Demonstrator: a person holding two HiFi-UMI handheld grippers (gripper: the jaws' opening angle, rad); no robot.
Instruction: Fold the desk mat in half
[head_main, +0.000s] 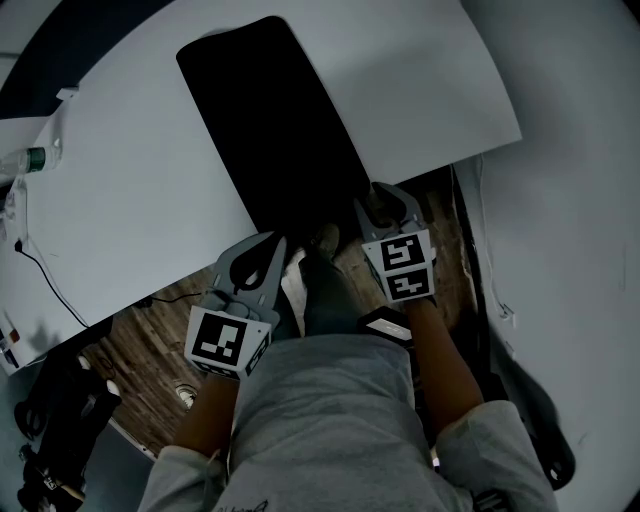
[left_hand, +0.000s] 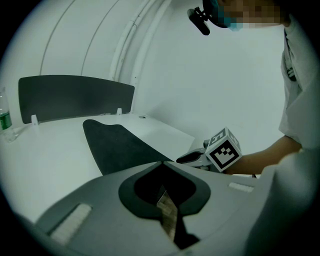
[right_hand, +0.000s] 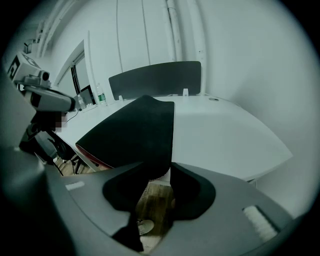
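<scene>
Angles right tongs (head_main: 380, 197) downward at near end of black desk mat (head_main: 270, 120) spread on white desk (head_main: 120, 200), jaws apart with mat's edge between. Holds left tongs (head_main: 270, 243) just beside, closed, empty.

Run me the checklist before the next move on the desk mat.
1. Right gripper jaws apart: ok.
2. Desk mat corner in that gap: ok.
3. Left gripper jaws together at the tips: ok.
4. Left gripper holding the mat: cannot tell.
5. Mat's near end overhanging the table edge: ok.
6. Bottle apart from the mat: ok.
</scene>
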